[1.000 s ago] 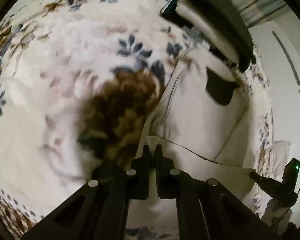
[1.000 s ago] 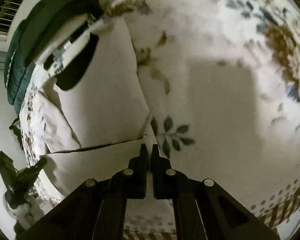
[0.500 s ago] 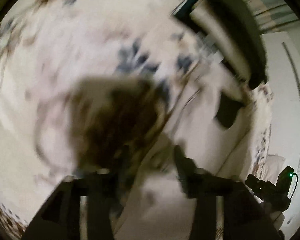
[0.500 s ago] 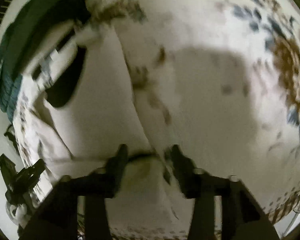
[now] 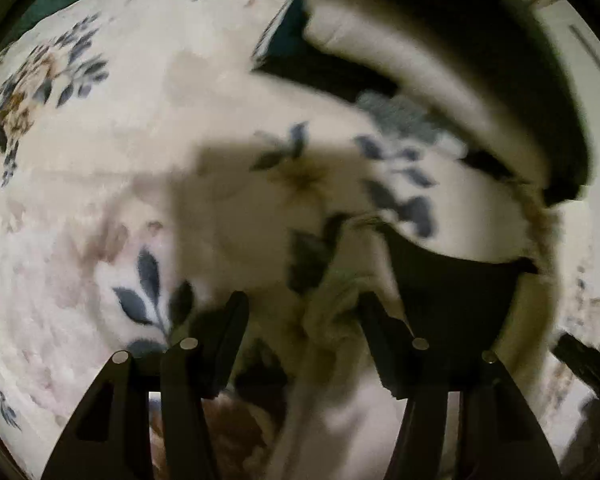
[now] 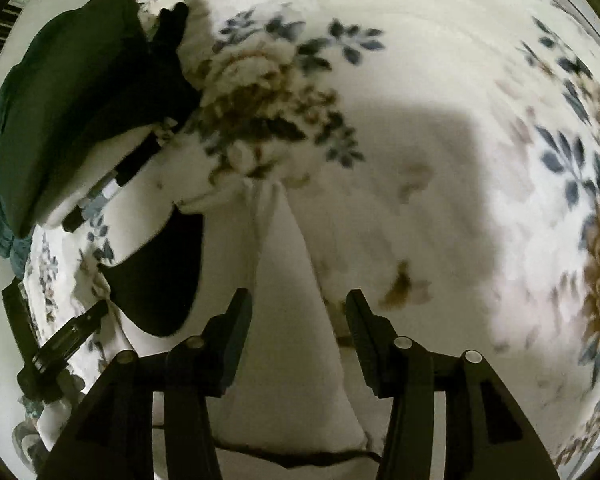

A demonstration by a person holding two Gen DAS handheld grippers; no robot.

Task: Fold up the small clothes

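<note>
In the left wrist view, the left gripper (image 5: 302, 312) is seen at the bottom of the frame with its two black fingers spread wide apart and nothing clasped between them. A bunched fold of the cream garment (image 5: 336, 320) is seen in the gap, just beside the right-hand finger; whether it is touched cannot be told through the blur. A dark patch (image 5: 452, 284) of the garment is shown at lower right. The floral blanket (image 5: 120, 160), cream with blue leaves and brown blooms, fills the left and centre of the frame. A stack of folded clothes (image 5: 420, 64), dark and pale, is seen at upper right.

In the right wrist view, the right gripper (image 6: 298, 312) is likewise shown at the bottom with its fingers parted and empty. The cream garment (image 6: 280, 320) is laid flat on the blanket, reaching from the centre of the frame down between the fingers to a folded edge at the bottom. Its dark patch (image 6: 164, 272) is seen at lower left. The floral blanket (image 6: 440, 100) covers the upper and right parts. The stack of folded clothes (image 6: 80, 100) is seen at upper left, and a black device (image 6: 56, 344) at far lower left.

No brand, label or legible writing is found in either view.
</note>
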